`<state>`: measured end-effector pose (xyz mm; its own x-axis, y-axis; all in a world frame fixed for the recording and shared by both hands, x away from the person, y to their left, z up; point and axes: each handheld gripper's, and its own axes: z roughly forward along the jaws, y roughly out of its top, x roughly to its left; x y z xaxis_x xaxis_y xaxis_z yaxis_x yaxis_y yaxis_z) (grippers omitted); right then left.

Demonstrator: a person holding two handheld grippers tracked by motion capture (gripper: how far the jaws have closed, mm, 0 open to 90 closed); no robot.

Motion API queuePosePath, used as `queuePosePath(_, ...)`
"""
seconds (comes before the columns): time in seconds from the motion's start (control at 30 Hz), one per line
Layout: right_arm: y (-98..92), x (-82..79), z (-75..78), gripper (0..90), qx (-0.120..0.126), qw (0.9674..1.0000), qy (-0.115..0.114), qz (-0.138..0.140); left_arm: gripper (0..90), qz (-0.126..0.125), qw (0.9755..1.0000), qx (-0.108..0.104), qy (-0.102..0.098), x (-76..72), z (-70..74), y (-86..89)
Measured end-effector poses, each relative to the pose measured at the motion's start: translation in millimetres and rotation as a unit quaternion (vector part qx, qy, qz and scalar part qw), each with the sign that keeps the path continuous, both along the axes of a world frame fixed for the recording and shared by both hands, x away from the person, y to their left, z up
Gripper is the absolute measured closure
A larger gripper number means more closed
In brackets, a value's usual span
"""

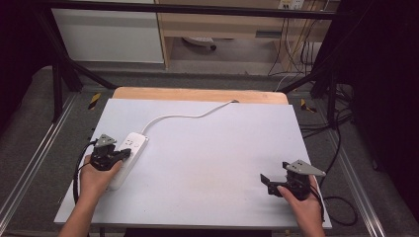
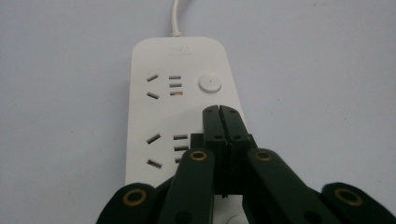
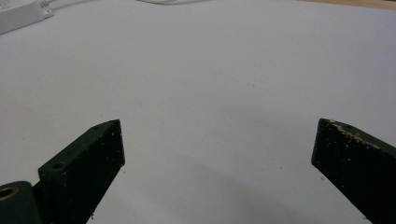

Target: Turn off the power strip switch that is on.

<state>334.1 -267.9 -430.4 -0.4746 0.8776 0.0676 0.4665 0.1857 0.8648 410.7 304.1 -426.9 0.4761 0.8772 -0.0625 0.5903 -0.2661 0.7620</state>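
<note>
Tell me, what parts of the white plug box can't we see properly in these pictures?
- Near end of the power strip: left gripper view, covered by the shut left gripper.
- Same end: high view, under the hand.
- Whether the gripper tips touch the strip: cannot tell.
- Lettering near the cord: too small.
- Most of the strip: right gripper view, cut off by the corner.
</note>
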Motion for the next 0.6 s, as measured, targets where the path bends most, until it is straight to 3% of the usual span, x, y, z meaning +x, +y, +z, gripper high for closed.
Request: queuePosePath(0.6, -1.1, -0.3, -0.1, 3.2, 0.001, 1.0, 0.001, -0.003, 90.0, -0.001, 0.9999, 0.015, 0.0, -0.2, 1.3, -2.5)
